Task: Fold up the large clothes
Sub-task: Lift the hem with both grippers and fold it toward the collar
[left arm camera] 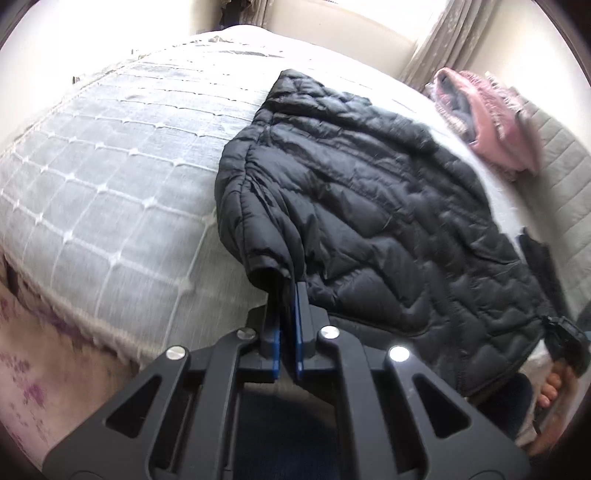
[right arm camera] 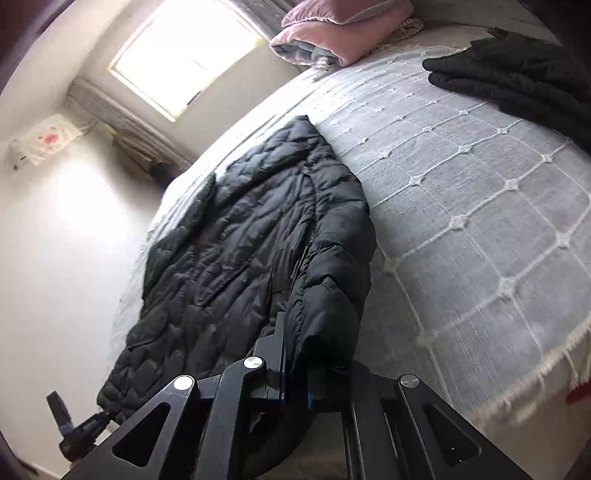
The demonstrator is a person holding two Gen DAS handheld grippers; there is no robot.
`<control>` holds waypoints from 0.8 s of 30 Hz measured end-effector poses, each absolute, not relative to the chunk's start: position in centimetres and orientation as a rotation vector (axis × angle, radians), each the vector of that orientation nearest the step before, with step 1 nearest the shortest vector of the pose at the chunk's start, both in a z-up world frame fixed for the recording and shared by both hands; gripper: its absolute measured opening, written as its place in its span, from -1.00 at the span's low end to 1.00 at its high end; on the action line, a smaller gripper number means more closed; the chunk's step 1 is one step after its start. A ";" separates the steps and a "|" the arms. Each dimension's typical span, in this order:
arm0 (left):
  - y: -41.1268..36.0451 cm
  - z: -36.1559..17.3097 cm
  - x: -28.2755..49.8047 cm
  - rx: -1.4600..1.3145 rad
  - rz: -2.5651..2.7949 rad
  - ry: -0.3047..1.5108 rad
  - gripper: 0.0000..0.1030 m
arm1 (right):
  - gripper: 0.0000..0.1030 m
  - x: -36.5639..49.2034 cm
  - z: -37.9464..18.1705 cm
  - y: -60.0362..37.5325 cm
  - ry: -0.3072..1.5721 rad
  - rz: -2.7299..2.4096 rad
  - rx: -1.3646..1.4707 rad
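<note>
A black quilted puffer jacket [left arm camera: 369, 192] lies spread on the bed, its hem near the bed's edge. My left gripper [left arm camera: 288, 284] is shut on the cuff of one sleeve, which is drawn across the jacket body. In the right wrist view the jacket [right arm camera: 236, 236] lies to the left, and my right gripper [right arm camera: 295, 332] is shut on the end of the other sleeve [right arm camera: 332, 280], which drapes over and hides the fingertips. The other gripper [right arm camera: 74, 424] shows at the jacket's lower corner.
The bed has a grey checked quilt [left arm camera: 110, 177]. A folded pink blanket [left arm camera: 491, 114] lies at the far side, also in the right wrist view [right arm camera: 332, 33]. Another dark garment [right arm camera: 517, 81] lies on the bed. A window [right arm camera: 184, 55] and a wall are behind.
</note>
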State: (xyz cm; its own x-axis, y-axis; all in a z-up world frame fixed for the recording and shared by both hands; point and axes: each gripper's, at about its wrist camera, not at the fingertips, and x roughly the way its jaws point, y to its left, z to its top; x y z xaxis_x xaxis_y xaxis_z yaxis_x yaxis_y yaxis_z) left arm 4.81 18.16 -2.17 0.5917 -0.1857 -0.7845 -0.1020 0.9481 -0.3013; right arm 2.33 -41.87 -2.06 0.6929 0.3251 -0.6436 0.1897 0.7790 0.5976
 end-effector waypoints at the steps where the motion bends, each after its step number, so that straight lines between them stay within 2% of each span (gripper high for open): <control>1: 18.5 -1.7 3.9 -0.342 -0.071 0.931 -0.87 | -0.88 2.1 -1.5 -41.9 0.814 0.093 0.695; 6: 20.2 1.3 0.4 -0.418 -0.149 0.874 -0.88 | -0.88 -0.5 3.2 -43.2 0.719 0.166 0.723; 14: 21.4 10.6 -2.1 -0.390 -0.232 0.659 -0.88 | -0.88 -3.4 11.4 -42.4 0.524 0.290 0.658; 19: 21.0 13.6 2.5 -0.346 -0.192 0.594 -0.89 | -0.88 1.2 12.9 -42.5 0.500 0.287 0.672; 24: 21.3 13.6 13.5 -0.385 -0.131 0.607 -0.87 | -0.84 9.8 12.6 -43.2 0.519 0.279 0.712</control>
